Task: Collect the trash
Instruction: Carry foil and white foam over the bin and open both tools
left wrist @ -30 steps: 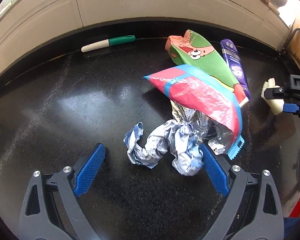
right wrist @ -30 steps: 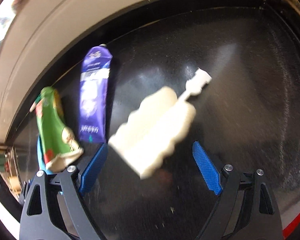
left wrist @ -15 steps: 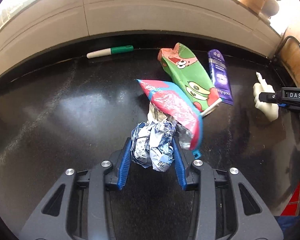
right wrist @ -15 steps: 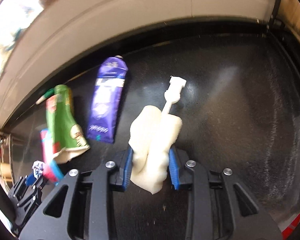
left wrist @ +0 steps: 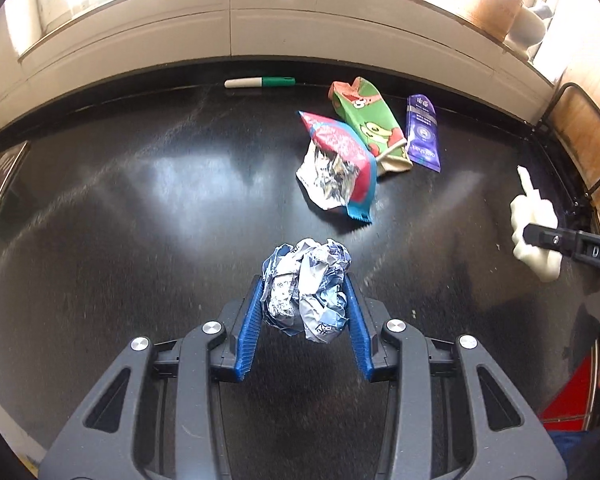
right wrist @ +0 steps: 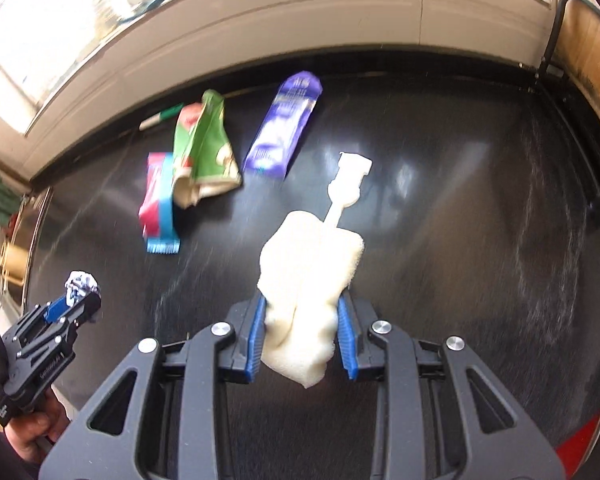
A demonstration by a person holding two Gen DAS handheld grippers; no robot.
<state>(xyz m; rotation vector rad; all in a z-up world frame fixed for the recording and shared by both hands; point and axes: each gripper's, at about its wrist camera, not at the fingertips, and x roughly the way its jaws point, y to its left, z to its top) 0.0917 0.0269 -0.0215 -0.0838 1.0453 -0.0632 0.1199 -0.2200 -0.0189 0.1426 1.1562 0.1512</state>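
Note:
My left gripper is shut on a crumpled blue-white foil wrapper and holds it above the black table. It also shows in the right wrist view. My right gripper is shut on a cream sponge with a white handle, lifted off the table; it shows in the left wrist view. On the table lie a red-blue chip bag, a green snack bag and a purple packet.
A green-and-white marker lies at the table's far edge below a white wall ledge. A wooden panel stands at the right. A red object sits low right.
Both grippers closed from open, the left on the foil wrapper and the right on the sponge. Both then lifted and pulled back from the bags.

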